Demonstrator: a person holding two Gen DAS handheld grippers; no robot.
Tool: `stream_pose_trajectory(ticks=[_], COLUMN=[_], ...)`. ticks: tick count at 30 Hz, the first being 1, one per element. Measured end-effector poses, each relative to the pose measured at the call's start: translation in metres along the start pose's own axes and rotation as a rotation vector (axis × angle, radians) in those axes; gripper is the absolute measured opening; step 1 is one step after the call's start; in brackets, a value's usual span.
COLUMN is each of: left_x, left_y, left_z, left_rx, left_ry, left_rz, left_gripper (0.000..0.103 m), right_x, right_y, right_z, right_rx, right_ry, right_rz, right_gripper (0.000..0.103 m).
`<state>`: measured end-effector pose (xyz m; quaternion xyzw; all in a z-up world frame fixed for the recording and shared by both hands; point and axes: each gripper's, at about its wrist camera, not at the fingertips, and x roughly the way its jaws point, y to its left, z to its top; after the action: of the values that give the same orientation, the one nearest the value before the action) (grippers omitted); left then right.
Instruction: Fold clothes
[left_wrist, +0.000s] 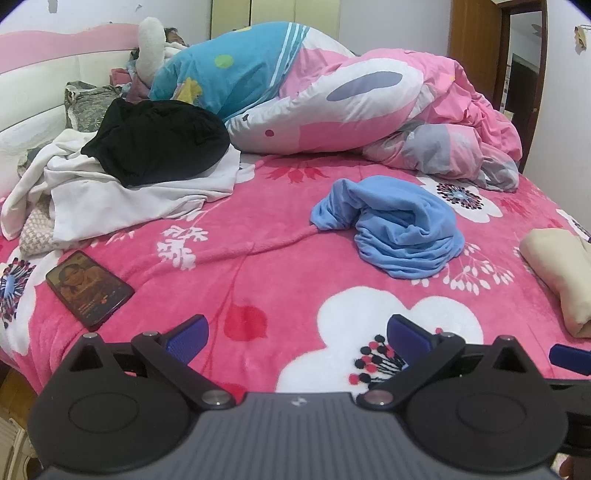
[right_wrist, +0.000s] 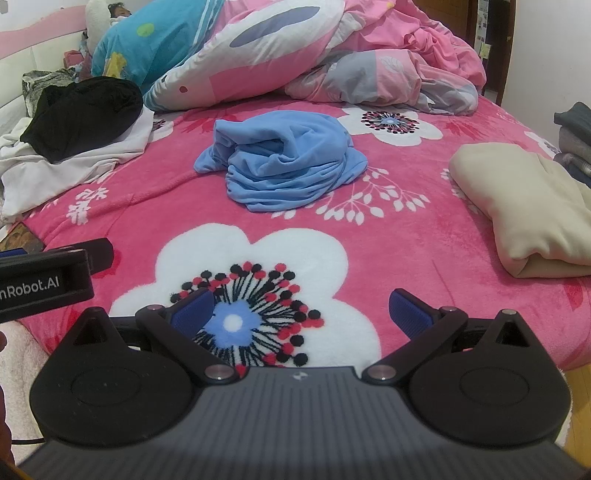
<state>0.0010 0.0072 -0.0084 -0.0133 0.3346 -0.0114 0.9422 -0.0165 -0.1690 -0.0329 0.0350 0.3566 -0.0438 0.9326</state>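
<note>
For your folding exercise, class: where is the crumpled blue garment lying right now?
The blue garment lies bunched mid-bed on the pink floral blanket, centre of the right wrist view, between the black garment on its left and the folded cream cloth on its right.

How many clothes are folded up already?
2 that I can tell: a cream garment on the bed's right side, and a grey folded stack at the far right edge, partly cut off. More may be hidden there.

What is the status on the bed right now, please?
Left gripper open, empty. Right gripper open, empty. Blue garment crumpled mid-bed, untouched. Path clear; phone off left.
</note>
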Motion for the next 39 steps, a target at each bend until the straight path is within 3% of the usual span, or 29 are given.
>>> stream_pose_trajectory(ticks=[9,15,20,24,29,33,36,39], left_x=[0.004,0.024,0.054,0.081,0.129,0.179,0.215,0.247], left_y=[0.001,0.007,0.014,0.014,0.009,-0.004,-0.024,-0.055], left_z=[0.000,-0.002,0.006,0.028,0.076,0.120,0.143,0.153], left_rx=[0.013,0.010,-0.013,-0.018,-0.028,-0.073,-0.053,0.063], left_ry=[-0.004,0.013,0.022,-0.022,-0.103,-0.095,-0.065,-0.030], left_rz=[0.002,-0.017,-0.070,-0.111,-0.230,-0.338,-0.348,-0.296], left_gripper=[0.103,0.103,0.103,0.103,0.103,0.102,0.086,0.075], right_x=[0.001,0.001,0.011,0.028,0.069,0.128,0.186,0.241], right_y=[-0.002,-0.020,-0.038,-0.052,-0.070,-0.093,-0.111,-0.125], right_z=[0.000,-0.007,-0.012,0.006,0.059,0.112,0.140,0.161], right_rx=[0.007,0.013,-0.020,-0.057,-0.062,0.047,0.186,0.305], right_ry=[-0.008,-0.110,-0.243,-0.302,-0.339,-0.299,-0.206,-0.111], right_rz=[0.002,0.093,0.095,0.112,0.194,0.252,0.304,0.341], right_gripper=[0.102,0.102,0.102,0.102,0.102,0.102,0.101,0.094])
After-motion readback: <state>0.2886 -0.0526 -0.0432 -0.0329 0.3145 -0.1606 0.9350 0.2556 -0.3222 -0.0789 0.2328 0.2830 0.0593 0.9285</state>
